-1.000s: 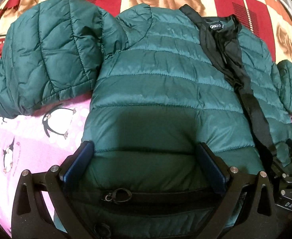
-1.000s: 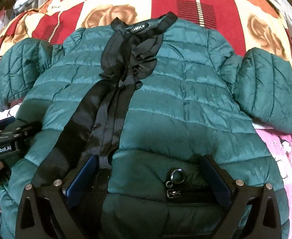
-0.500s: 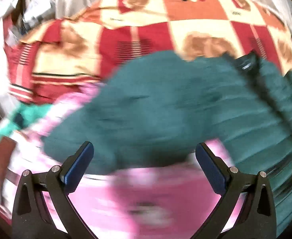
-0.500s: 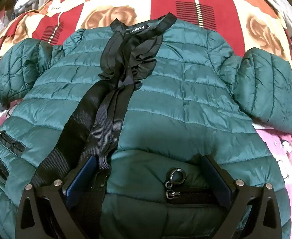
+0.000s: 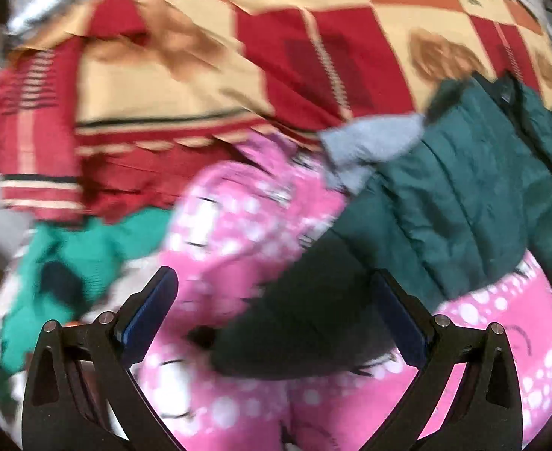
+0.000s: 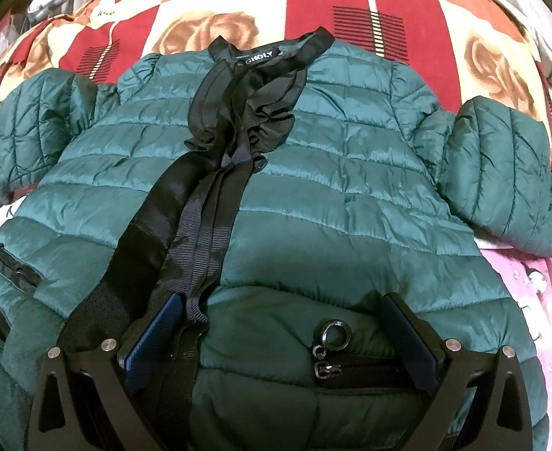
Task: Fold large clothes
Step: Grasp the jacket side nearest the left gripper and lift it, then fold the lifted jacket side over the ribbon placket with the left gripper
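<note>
A: Where is the jacket [image 6: 313, 188] lying?
B: Spread flat across the bed, collar toward the far edge of the red quilt [image 6: 351, 3].
A: The 2 grippers?
B: Right gripper [image 6: 279, 342] is gaping wide over the hem, gripping nothing. Left gripper [image 5: 276, 330] is gaping wide too, holding nothing, over the pink sheet [image 5: 246, 218].

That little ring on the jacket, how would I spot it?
Find the green puffer jacket spread on the patchwork blanket. Near its hem, between the right gripper's open blue pads, a black ring pull hangs from a pocket zipper, unlike the flat ribbon trim beside it.
</note>
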Demonstrator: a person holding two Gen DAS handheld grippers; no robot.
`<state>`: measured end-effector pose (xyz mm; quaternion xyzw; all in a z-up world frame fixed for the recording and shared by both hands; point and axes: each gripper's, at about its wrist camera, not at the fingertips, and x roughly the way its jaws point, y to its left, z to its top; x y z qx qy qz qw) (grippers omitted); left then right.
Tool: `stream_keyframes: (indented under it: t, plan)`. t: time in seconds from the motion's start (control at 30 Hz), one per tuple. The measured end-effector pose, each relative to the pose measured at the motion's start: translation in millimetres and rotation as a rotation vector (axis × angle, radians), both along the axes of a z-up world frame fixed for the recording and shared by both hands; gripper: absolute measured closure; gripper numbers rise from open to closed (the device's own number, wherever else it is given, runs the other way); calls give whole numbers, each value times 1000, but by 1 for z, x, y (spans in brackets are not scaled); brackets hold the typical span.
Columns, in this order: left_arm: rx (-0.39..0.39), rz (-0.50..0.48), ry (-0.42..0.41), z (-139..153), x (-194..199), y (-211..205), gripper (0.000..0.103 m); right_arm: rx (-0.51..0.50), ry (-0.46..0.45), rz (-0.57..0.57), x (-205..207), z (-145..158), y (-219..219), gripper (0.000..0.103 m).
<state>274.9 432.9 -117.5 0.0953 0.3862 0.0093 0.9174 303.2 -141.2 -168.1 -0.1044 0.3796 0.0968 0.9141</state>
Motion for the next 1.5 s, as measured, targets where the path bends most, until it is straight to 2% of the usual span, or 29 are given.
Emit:
stream_keyframes:
  t: [0.1, 0.23, 0.3, 0.37, 0.47, 0.53, 0.67, 0.8, 0.93, 1.03, 1.17, 1.3, 1.43, 1.5]
  plan:
    - [-34, -66, 70, -11, 6, -6, 1, -12, -6, -3, 1, -1, 2, 0]
    - [-62, -62, 158, -25, 5, -10, 12, -21, -10, -5, 0, -1, 3, 0]
    - [-92, -70, 211, -26, 0, -13, 25, -24, -12, -6, 0, -1, 3, 0]
    - [-122, -94, 277, -28, -8, -18, 62, -28, -14, -6, 0, -1, 3, 0]
    - [-126, -152, 318, -23, -30, -31, 85, -27, -14, -6, 1, 0, 3, 0]
    - [-138, -190, 319, -14, -44, -41, 88, -27, -13, -6, 0, 0, 3, 0]
    - [-192, -211, 243, 18, -69, -62, 90, -34, -10, -9, 0, 0, 2, 0]
    - [-310, -283, 132, 59, -81, -95, 90, -46, -4, -31, -5, 6, 0, 1]
    - [-446, -383, 20, 97, -65, -143, 90, -35, -56, -54, -28, 28, -11, 2]
    - [-547, -453, -29, 106, -48, -191, 90, -43, -82, -47, -44, 40, -20, 2]
    - [-640, -467, -25, 89, -9, -261, 90, -56, -102, -61, -60, 51, -38, 2]
    - [-727, -393, 22, 50, 25, -311, 87, -46, -92, -78, -73, 57, -61, 2]
    - [-818, -343, 96, 17, 33, -336, 52, -51, -86, -97, -82, 55, -82, 2]
    - [-837, -322, 133, 7, 29, -341, 48, -40, -75, -110, -83, 52, -89, 2]
